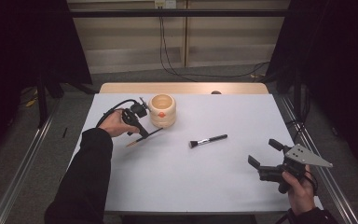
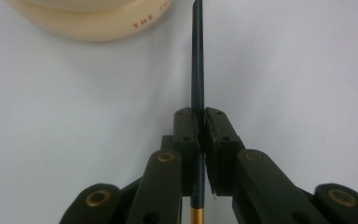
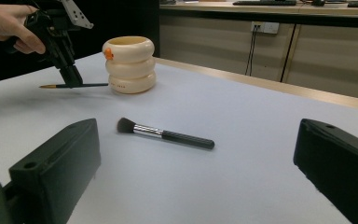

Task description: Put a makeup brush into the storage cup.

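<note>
With the left gripper [image 1: 142, 133] clamped on the thin brush [image 1: 144, 136], tilt it upright before entering the cream holder [image 1: 162, 110]; the right gripper [image 1: 265, 153] waits wide open, empty.

White desk [image 1: 177, 172] with wood far edge. On it: cream ringed holder [image 1: 162, 110] just beside left tongs [image 1: 142, 133]; makeup brush [image 1: 208, 140] between both tongs.

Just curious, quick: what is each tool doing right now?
Left tool: closed on a thin dark brush beside the cream holder.
Right tool: open, holding nothing.

Open tabletop [image 1: 177, 172] around brush [image 1: 208, 140]
</note>
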`<state>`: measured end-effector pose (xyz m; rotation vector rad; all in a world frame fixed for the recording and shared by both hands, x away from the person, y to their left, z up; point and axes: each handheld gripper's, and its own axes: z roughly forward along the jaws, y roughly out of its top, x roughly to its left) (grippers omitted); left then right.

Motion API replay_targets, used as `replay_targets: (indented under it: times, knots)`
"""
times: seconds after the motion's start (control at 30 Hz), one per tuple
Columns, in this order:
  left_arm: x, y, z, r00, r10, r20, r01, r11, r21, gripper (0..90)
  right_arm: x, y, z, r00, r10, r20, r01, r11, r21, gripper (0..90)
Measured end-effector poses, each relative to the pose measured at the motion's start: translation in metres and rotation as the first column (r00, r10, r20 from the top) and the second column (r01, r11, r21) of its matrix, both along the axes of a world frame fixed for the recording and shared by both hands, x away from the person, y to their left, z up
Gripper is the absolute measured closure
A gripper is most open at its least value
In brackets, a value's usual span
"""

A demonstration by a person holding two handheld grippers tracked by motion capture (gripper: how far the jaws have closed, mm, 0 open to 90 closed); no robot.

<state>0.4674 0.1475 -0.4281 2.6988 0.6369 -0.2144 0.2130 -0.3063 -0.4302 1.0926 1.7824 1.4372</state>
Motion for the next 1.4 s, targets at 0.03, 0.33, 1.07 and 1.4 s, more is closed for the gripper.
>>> replay_targets:
  times: [0.03,0.33,1.07,1.4]
  knots:
    - [-0.002,0.0,-0.001,0.9994,0.035,0.002,-0.035,0.9989,-0.032,84.1,0.0,0.0,0.0,1.0,-0.002,-0.002,0.002,1.0,0.002,0.2]
    - [-0.008,0.012,0.005,0.9983,0.058,0.011,-0.057,0.9931,-0.103,84.2,0.0,0.0,0.0,1.0,0.002,-0.003,-0.002,1.0,-0.001,0.2]
    - [-0.046,0.022,0.025,0.9814,0.162,0.102,-0.123,0.9418,-0.313,84.1,0.0,0.001,0.0,1.0,0.009,-0.002,-0.009,1.0,-0.001,0.2]
    - [-0.063,0.021,0.034,0.9706,0.193,0.144,-0.122,0.9098,-0.397,84.1,0.0,0.001,0.0,0.9999,0.012,-0.001,-0.012,0.9999,-0.004,0.2]
